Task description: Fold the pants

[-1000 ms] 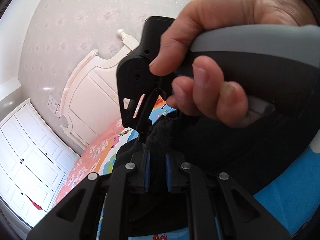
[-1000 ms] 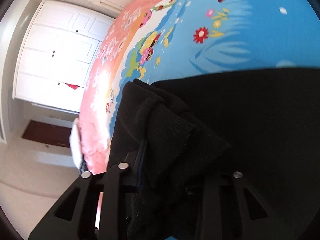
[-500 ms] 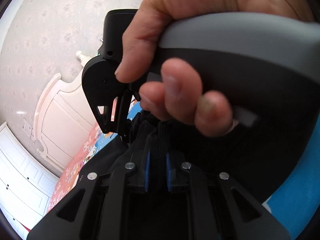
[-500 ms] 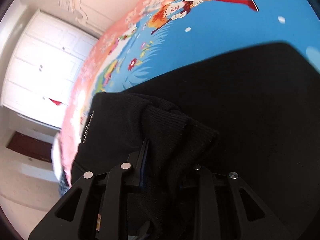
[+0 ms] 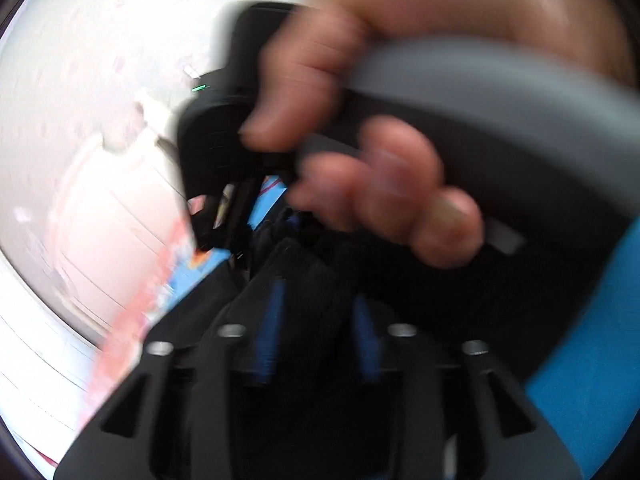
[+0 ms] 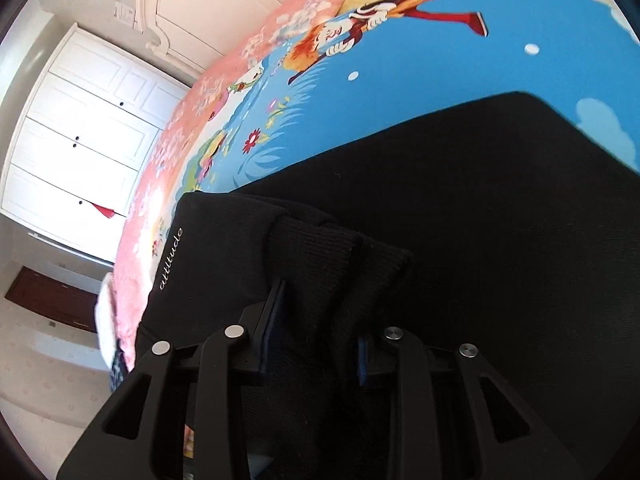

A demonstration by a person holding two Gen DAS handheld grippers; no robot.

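1. Black knit pants (image 6: 460, 208) lie spread over a bed, on a blue cartoon-print bedsheet (image 6: 400, 80); one ribbed end of the garment is bunched and raised toward the right wrist camera.
2. Right gripper (image 6: 320, 320): its two blue-padded fingers (image 6: 272, 332) are closed on that ribbed fold, with cloth filling the gap between them.
3. A side panel of the pants carries the pale lettering "attitude" (image 6: 171, 260), just left of the held fold.
4. Left gripper (image 5: 316, 320): in this heavily blurred view, dark fabric (image 5: 312, 280) sits between its blue pads (image 5: 269, 332), so it appears clamped on the pants.
5. The person's right hand (image 5: 380, 160), wrapped around a grey-and-black handle (image 5: 500, 100), fills the upper part of the left wrist view, close above the left gripper.
6. Background: a white headboard (image 6: 208, 4), a pink floral quilt (image 6: 224, 92) along the bed's edge, and white wardrobe doors (image 6: 80, 120).
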